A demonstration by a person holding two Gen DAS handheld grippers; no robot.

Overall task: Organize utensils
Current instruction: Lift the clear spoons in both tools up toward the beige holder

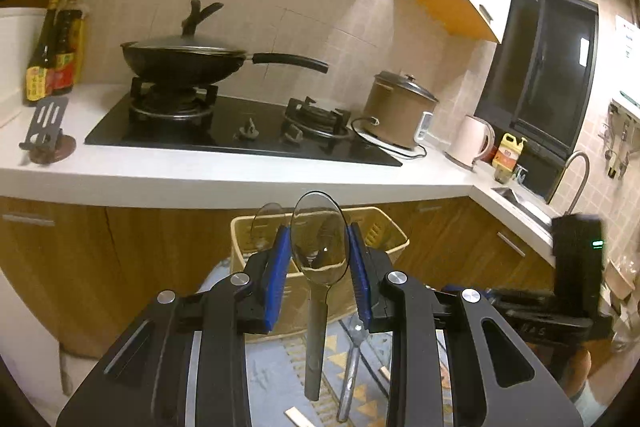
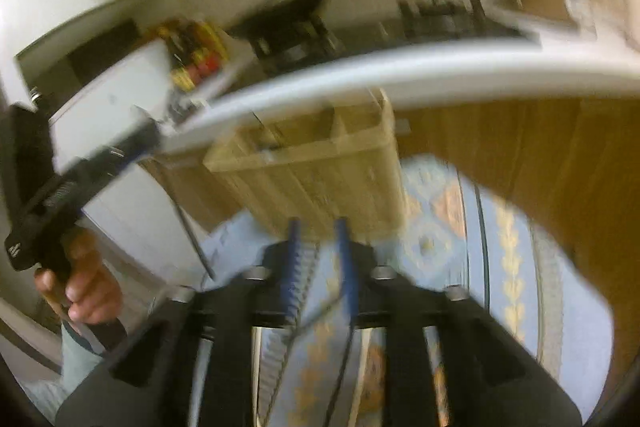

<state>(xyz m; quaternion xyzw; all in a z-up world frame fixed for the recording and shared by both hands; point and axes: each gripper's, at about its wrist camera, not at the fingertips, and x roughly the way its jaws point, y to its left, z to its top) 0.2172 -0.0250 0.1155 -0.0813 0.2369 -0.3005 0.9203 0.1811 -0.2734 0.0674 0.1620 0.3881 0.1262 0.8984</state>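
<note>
My left gripper (image 1: 319, 247) is shut on the bowl of a clear plastic spoon (image 1: 319, 239), whose grey handle hangs down. It is above a beige slotted utensil basket (image 1: 384, 231) on the floor rug; a second clear spoon (image 1: 269, 217) stands in the basket. Another clear utensil (image 1: 352, 363) lies on the rug below. In the blurred right wrist view, my right gripper (image 2: 318, 231) has its blue fingers a small gap apart with nothing clearly between them, just short of the basket (image 2: 320, 163). The left gripper (image 2: 80, 179) with the spoon handle (image 2: 192, 239) shows at left.
A white counter (image 1: 240, 175) carries a black hob (image 1: 240, 131) with a lidded wok (image 1: 184, 61), sauce bottles (image 1: 56, 51), a rice cooker (image 1: 400, 111) and a kettle (image 1: 472, 141). Wooden cabinet doors (image 1: 120, 259) stand behind the basket. A sink (image 1: 516, 199) is at right.
</note>
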